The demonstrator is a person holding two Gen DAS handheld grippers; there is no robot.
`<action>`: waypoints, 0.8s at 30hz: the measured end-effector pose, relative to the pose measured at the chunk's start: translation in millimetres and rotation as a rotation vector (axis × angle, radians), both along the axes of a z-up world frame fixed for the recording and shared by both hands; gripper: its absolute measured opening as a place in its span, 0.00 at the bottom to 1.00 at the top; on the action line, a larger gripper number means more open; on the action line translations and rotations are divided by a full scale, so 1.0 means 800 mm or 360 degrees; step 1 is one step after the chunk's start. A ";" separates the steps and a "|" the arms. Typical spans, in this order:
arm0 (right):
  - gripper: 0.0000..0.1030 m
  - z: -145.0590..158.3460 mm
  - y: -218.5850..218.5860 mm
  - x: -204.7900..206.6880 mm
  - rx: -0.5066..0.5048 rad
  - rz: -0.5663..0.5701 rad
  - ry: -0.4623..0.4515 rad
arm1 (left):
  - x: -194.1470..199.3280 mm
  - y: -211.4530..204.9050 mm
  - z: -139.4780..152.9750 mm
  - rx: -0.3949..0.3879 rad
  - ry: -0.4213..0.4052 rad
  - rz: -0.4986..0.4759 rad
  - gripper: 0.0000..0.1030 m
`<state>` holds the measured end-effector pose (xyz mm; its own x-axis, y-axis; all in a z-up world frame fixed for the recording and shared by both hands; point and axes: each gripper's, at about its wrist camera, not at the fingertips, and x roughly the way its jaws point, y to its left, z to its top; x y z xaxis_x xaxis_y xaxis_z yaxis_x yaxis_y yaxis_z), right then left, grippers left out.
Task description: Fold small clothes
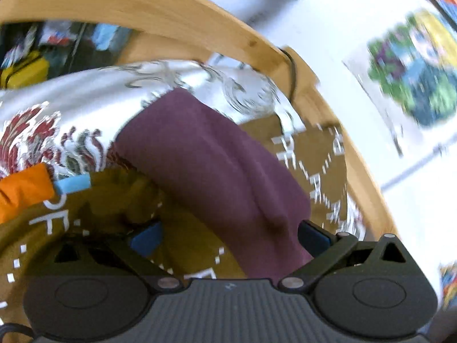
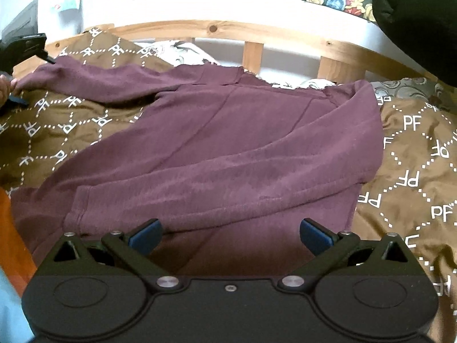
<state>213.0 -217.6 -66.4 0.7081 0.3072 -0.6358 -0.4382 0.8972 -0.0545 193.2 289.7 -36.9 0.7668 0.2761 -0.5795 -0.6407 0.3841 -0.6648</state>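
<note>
A maroon long-sleeved sweater [image 2: 228, 143] lies spread on a brown blanket [image 2: 414, 154] printed with white letters. One sleeve is folded across the body, and its cuff [image 2: 77, 211] lies near my right gripper [image 2: 230, 237], which hovers open over the hem with nothing between its pads. The other sleeve [image 2: 94, 83] stretches out to the far left. My left gripper [image 2: 30, 81] stands open around that sleeve's end. In the left wrist view the sleeve [image 1: 217, 165] runs between the wide-open fingers of the left gripper [image 1: 230, 240], and the pads do not press on it.
A wooden bed frame [image 2: 254, 53] rims the far side, with a white patterned sheet [image 1: 85, 100] beside it. An orange cloth [image 1: 22, 191] lies at the near left. Pictures [image 1: 414, 68] hang on the white wall. A dark garment [image 2: 417, 14] hangs at the top right.
</note>
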 end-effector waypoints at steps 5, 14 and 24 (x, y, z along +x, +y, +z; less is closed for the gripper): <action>0.99 -0.003 -0.002 0.006 0.0059 -0.0032 0.0005 | -0.018 0.001 -0.005 0.0009 -0.0046 0.0193 0.75; 0.99 -0.014 0.005 0.020 0.0112 -0.0044 0.0091 | -0.024 0.000 0.006 0.0138 -0.0081 0.0251 0.06; 0.99 -0.001 0.005 0.014 0.0120 -0.0046 0.0020 | -0.011 -0.065 0.090 0.0800 -0.0408 -0.0093 0.05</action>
